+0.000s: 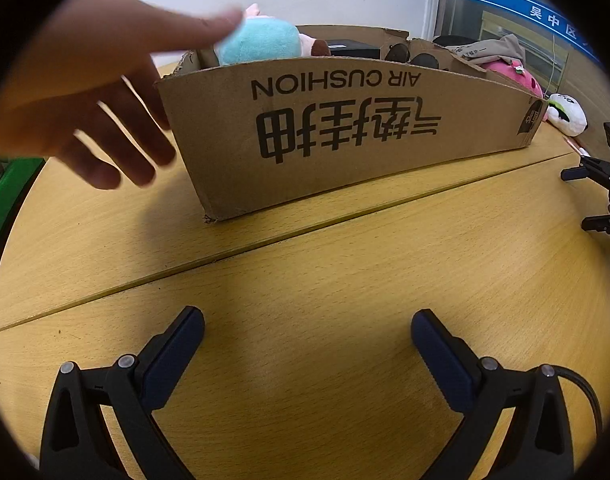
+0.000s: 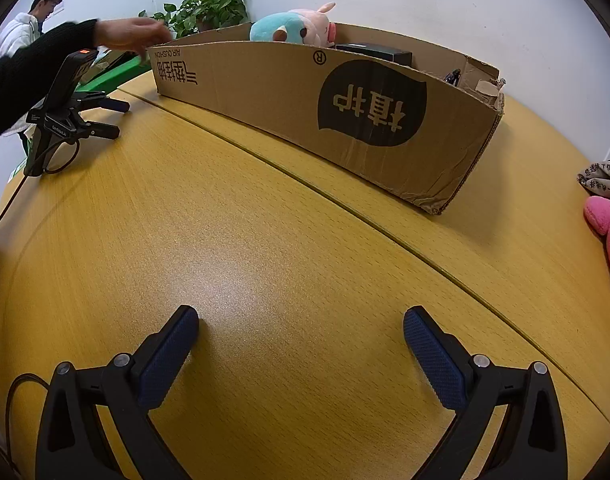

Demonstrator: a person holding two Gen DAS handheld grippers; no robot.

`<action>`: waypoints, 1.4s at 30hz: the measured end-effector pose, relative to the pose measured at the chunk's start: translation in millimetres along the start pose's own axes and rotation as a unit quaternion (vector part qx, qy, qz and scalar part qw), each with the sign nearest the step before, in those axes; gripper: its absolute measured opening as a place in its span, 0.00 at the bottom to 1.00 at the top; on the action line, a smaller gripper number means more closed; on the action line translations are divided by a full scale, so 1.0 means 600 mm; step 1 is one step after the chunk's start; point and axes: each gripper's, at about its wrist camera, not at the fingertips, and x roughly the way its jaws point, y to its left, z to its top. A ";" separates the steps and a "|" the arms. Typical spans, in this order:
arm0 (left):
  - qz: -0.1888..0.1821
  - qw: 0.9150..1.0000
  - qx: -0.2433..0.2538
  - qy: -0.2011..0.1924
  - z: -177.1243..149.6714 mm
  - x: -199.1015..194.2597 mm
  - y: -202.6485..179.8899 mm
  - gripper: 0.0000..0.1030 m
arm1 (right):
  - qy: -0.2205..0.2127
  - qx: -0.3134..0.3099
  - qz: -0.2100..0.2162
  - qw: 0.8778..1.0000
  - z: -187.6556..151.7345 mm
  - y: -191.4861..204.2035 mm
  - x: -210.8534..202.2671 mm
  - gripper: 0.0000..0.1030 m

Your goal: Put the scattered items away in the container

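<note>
While a bare hand reaches the cardboard box upper left, we see both grippers released, empty.

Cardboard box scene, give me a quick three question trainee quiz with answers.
1. True or false: the left hand-held gripper holds a toy.
2. Which plush shows above the cardboard box wall? A) teal and pink plush B) pink plush C) white plush
3. Fill in: the bare hand is at the box's ____ end, seen from the left wrist.

Key: 1 false, its jaws are open and empty. 2 A, the teal and pink plush. 3 left.
</note>
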 end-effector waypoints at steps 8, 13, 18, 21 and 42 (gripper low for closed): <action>0.000 1.000 0.000 0.000 0.000 0.000 0.000 1.00 | 0.000 -0.002 0.002 1.000 -0.001 -0.003 0.001 1.00; 0.000 1.000 0.000 0.000 0.000 0.000 0.000 1.00 | 0.000 -0.003 0.002 1.000 -0.001 -0.004 0.001 1.00; 0.000 1.000 0.000 0.000 0.000 0.001 0.000 1.00 | 0.000 -0.005 0.003 1.000 -0.002 -0.004 0.001 1.00; 0.000 1.000 0.000 0.000 0.000 0.001 -0.001 1.00 | 0.000 -0.005 0.004 1.000 -0.001 -0.003 0.000 1.00; 0.001 1.000 0.000 0.000 0.002 -0.001 -0.002 1.00 | 0.000 -0.006 0.005 1.000 0.000 -0.009 0.001 1.00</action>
